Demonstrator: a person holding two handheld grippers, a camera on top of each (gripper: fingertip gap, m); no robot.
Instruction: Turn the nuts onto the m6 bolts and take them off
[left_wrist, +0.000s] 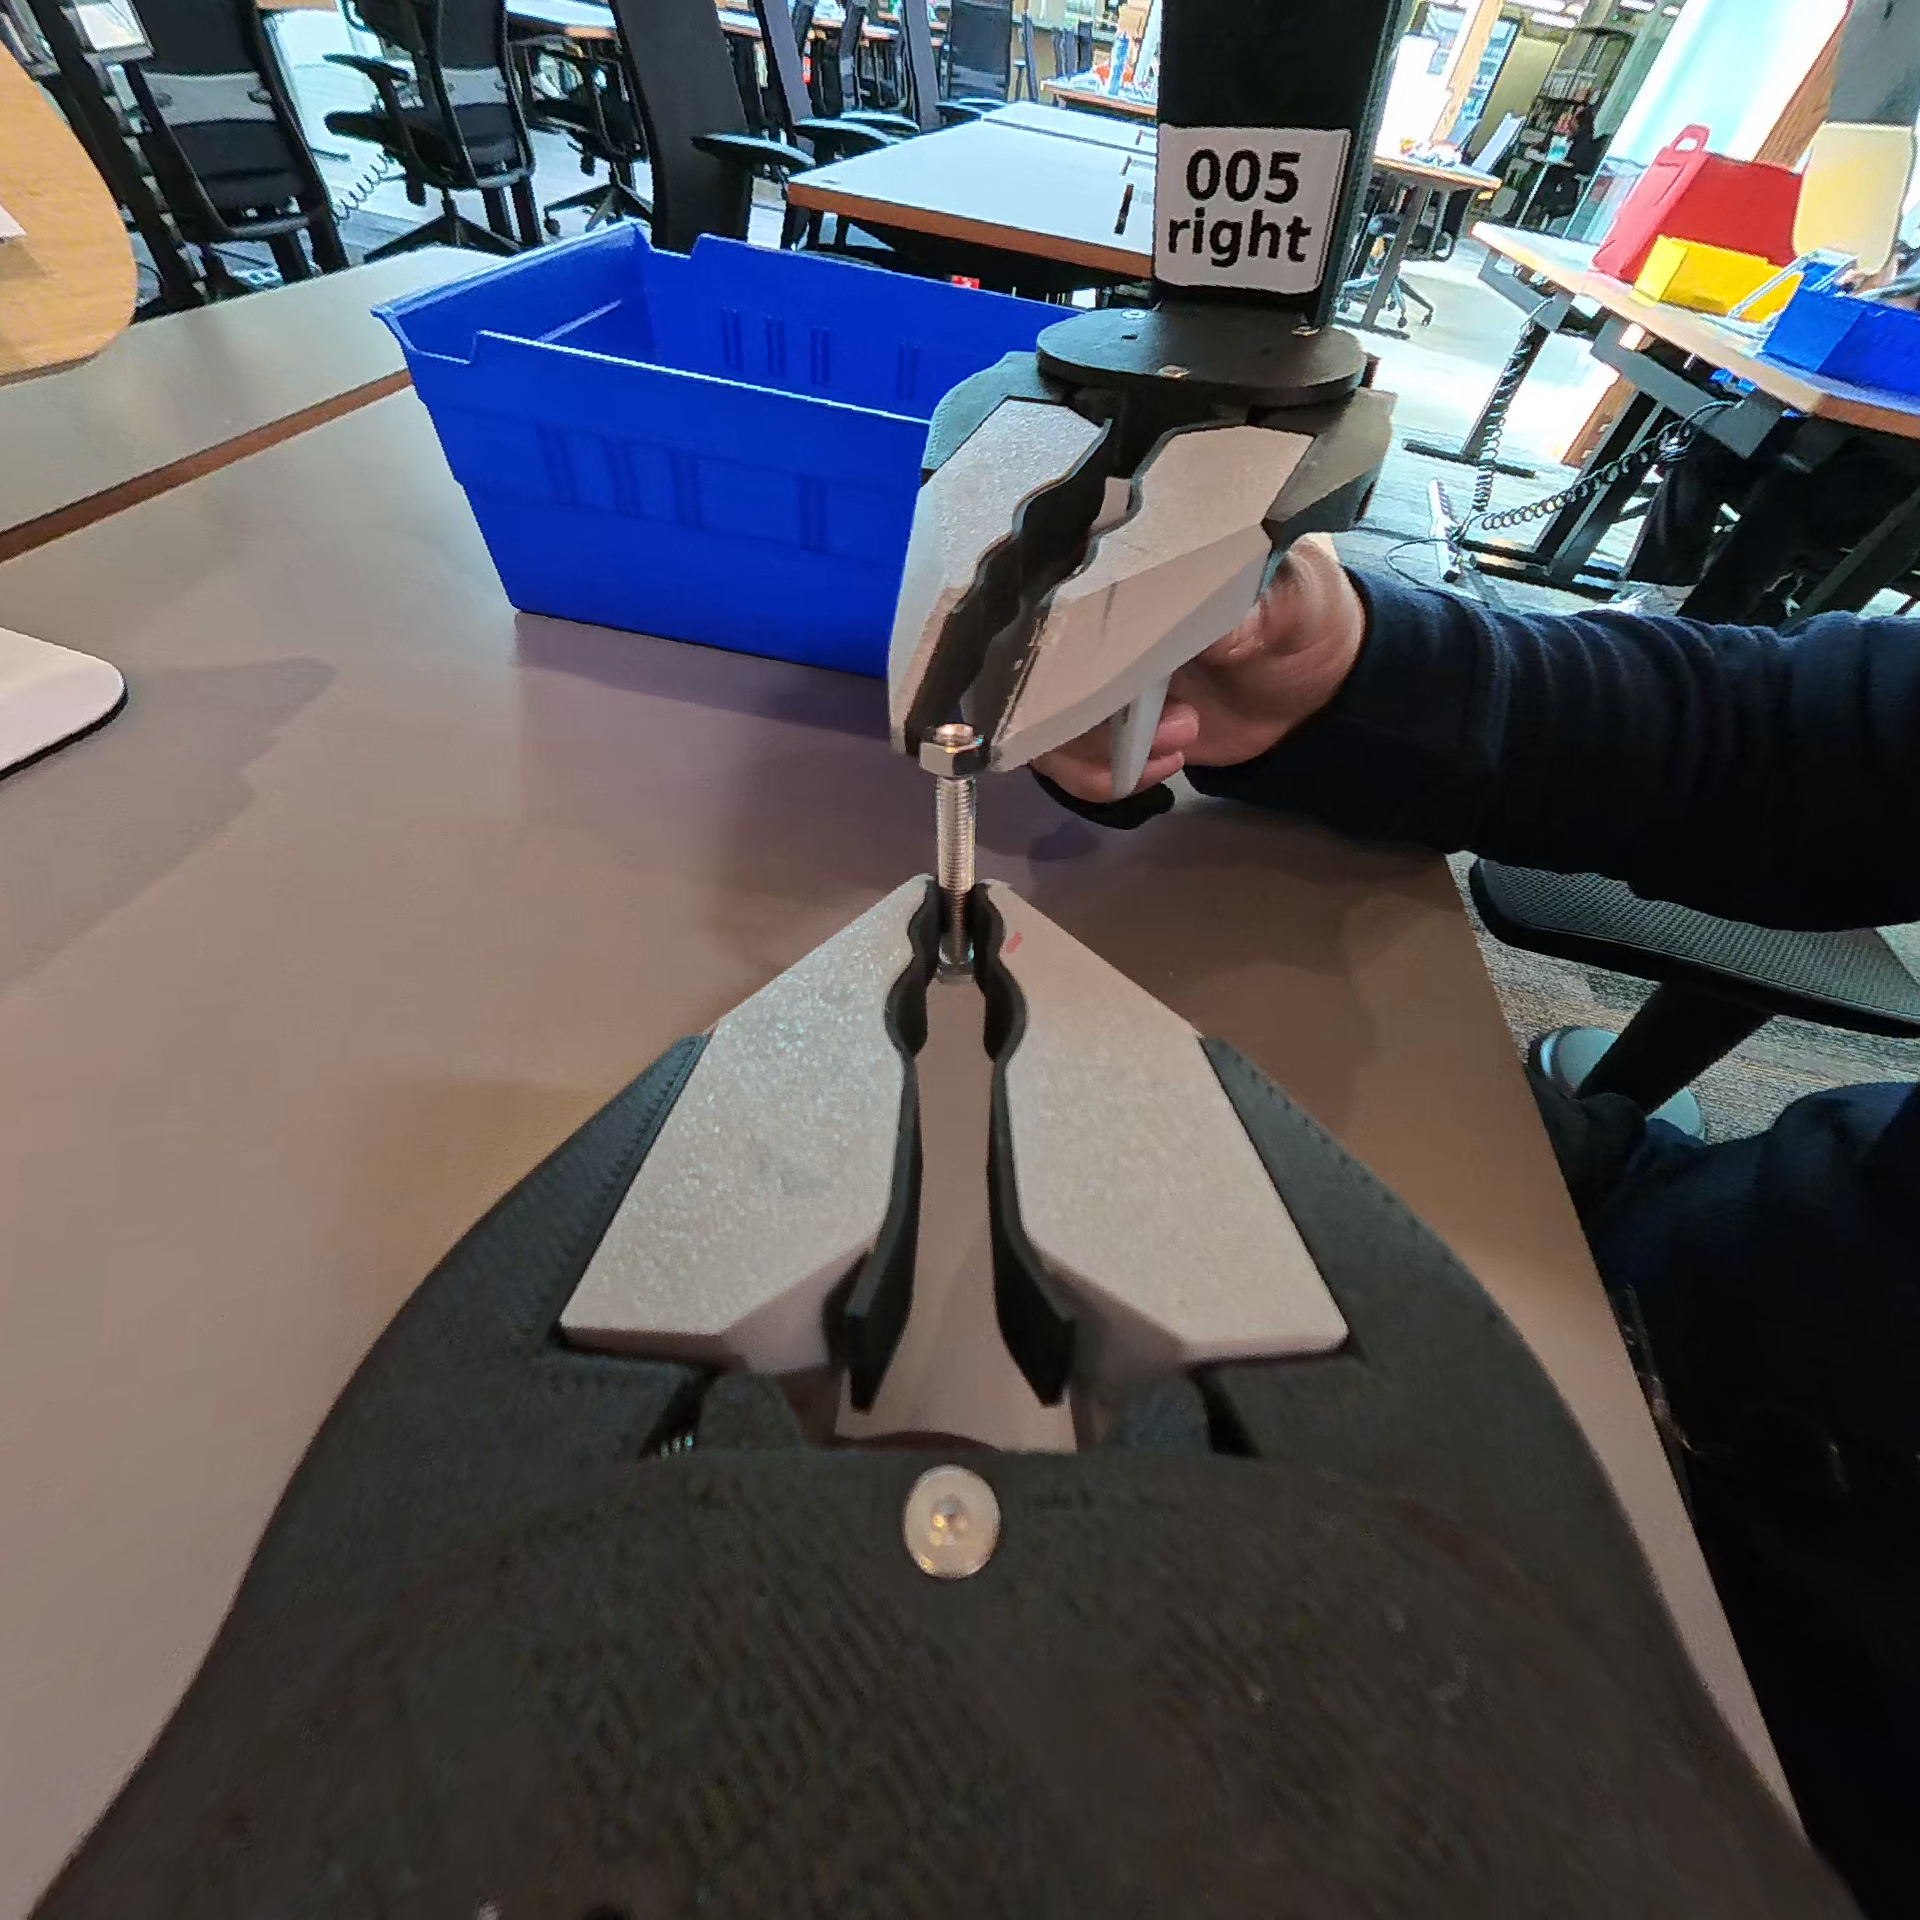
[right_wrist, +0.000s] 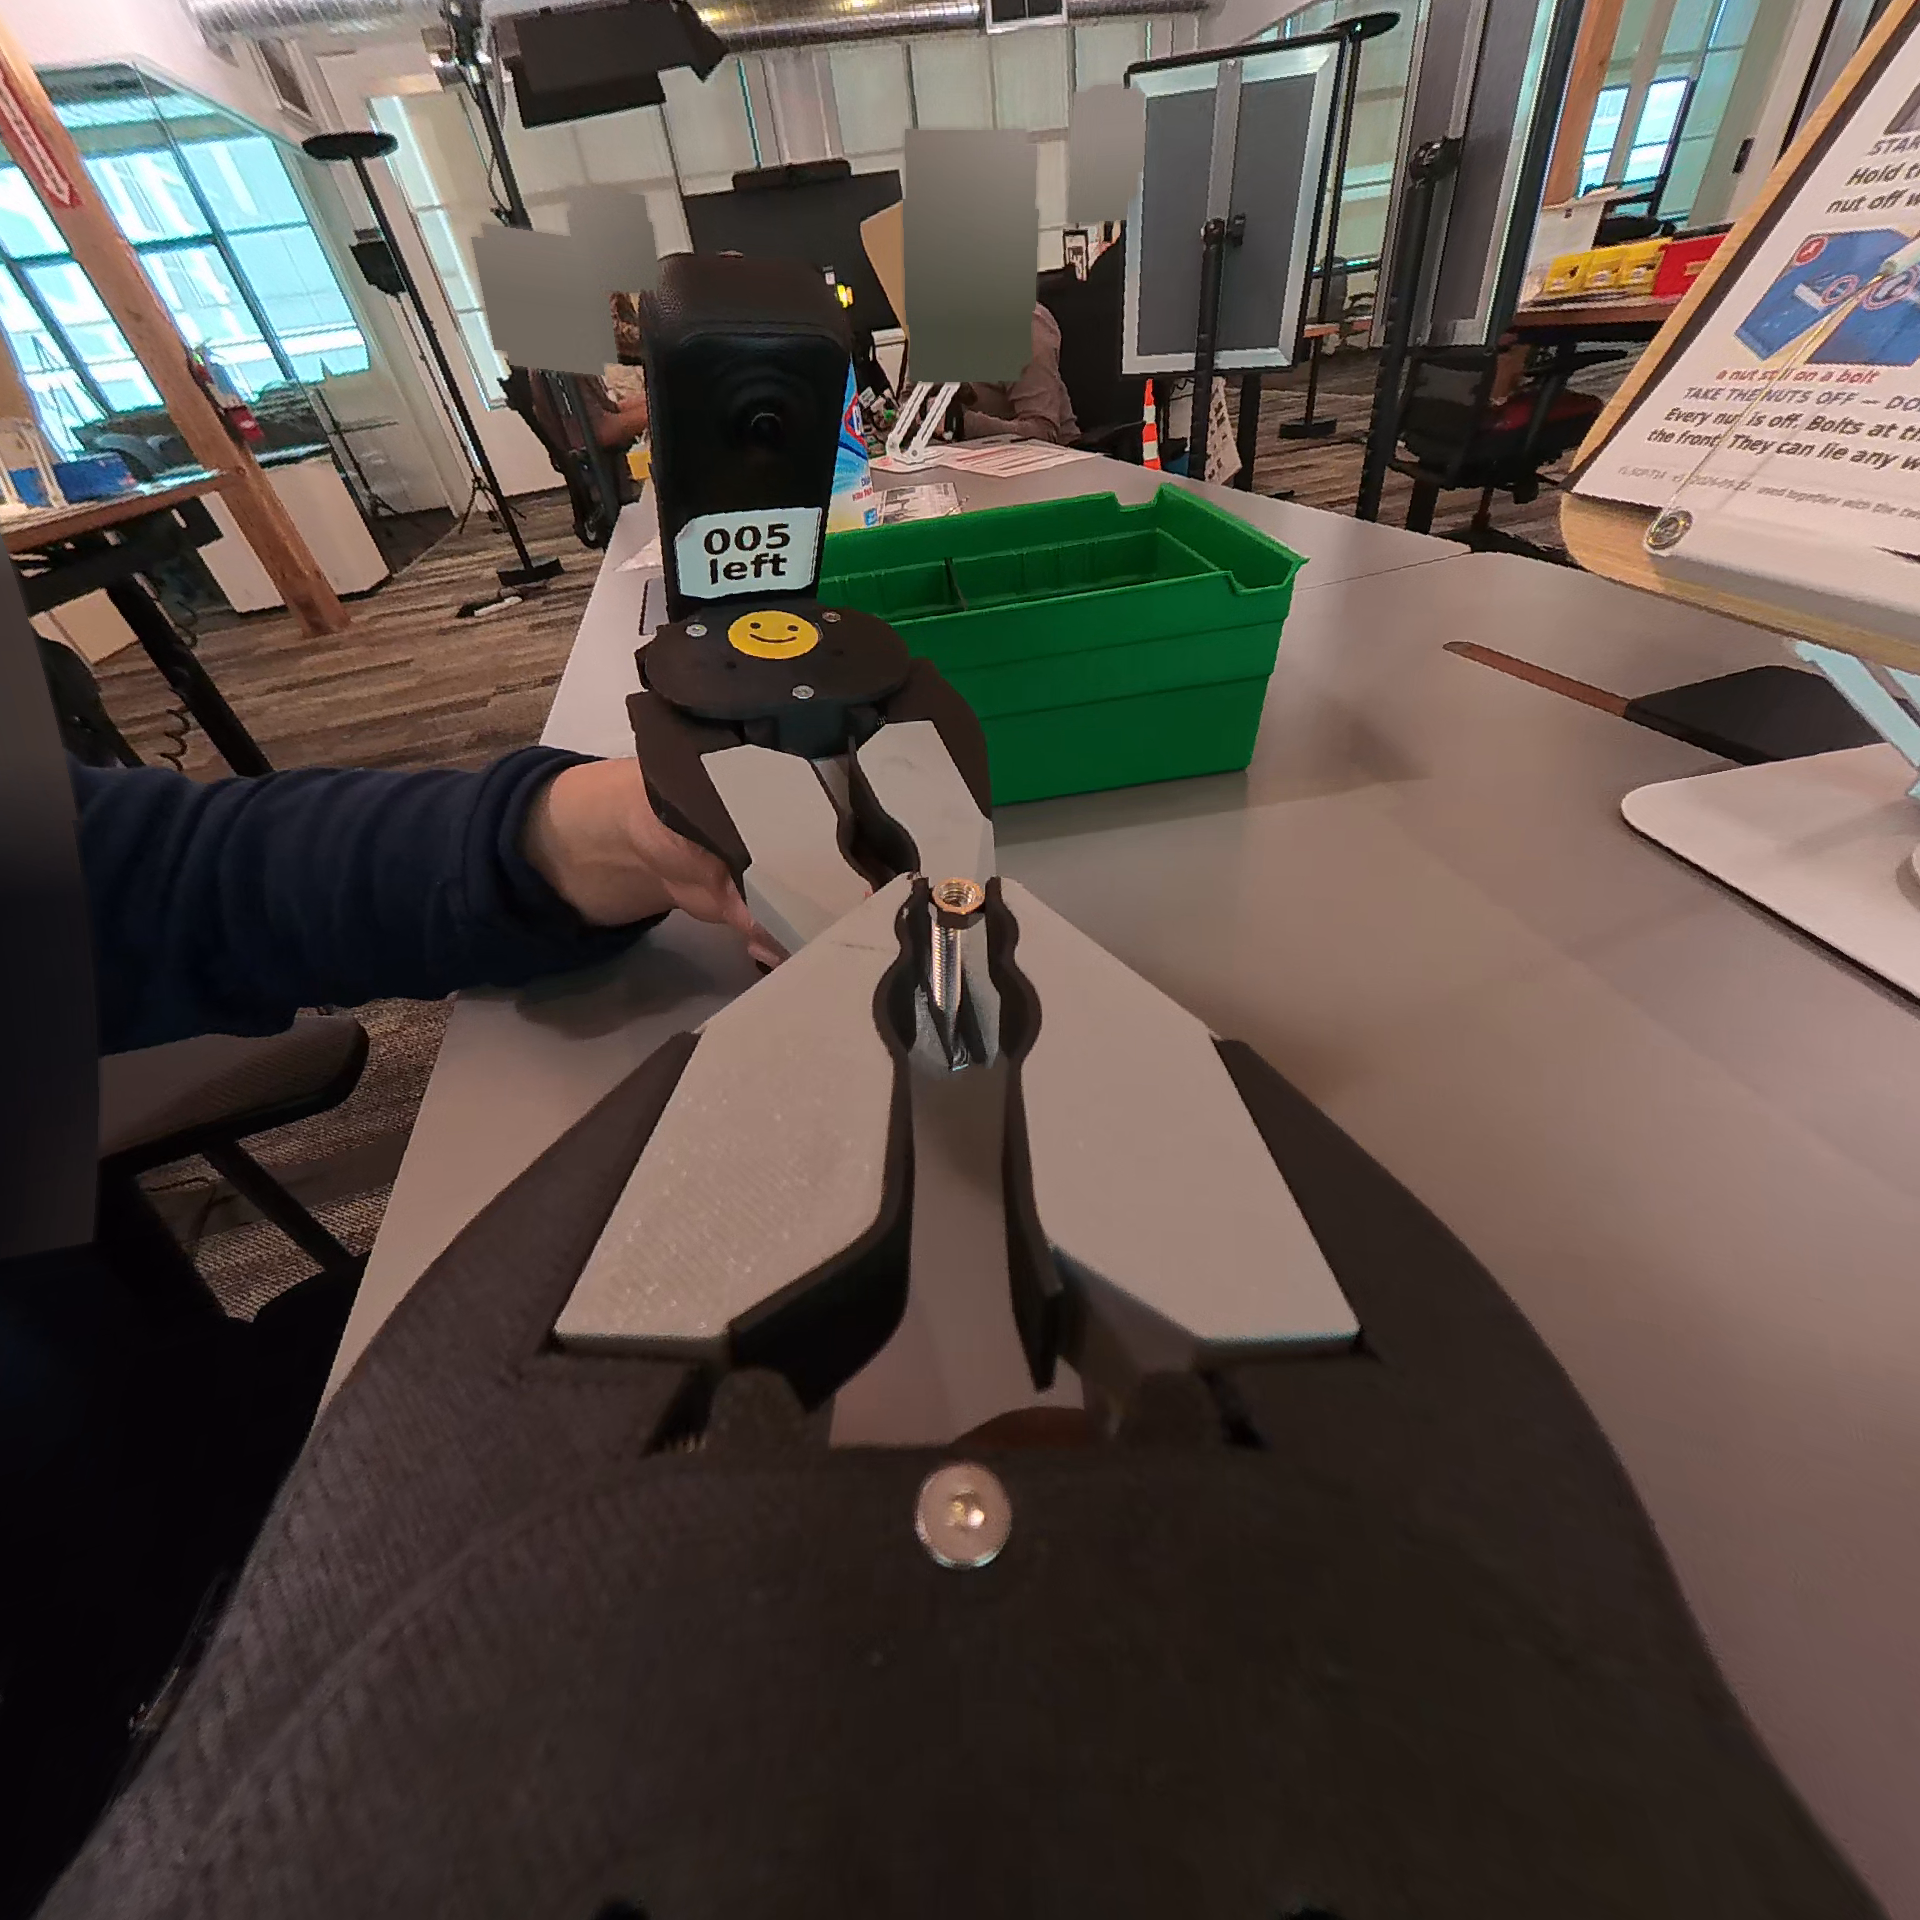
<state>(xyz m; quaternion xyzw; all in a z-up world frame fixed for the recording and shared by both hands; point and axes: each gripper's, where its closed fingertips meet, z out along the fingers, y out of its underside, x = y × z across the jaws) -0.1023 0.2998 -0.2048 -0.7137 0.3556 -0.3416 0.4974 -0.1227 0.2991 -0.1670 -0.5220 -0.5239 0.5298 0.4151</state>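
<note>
Claws both closed: left claw (left_wrist: 954, 902) pinches bolt (left_wrist: 953, 831) near head, right claw (left_wrist: 951, 740) at 12 o'clock clamps nut (left_wrist: 951, 750); keep axis straight, twist w/ small turns.

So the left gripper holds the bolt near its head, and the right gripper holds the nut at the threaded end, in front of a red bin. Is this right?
Not quite: the bin behind them is blue, not red, as the left wrist view shows. The rest stands: the left gripper holds the bolt near its head, and the right gripper holds the nut at the threaded end.
</note>
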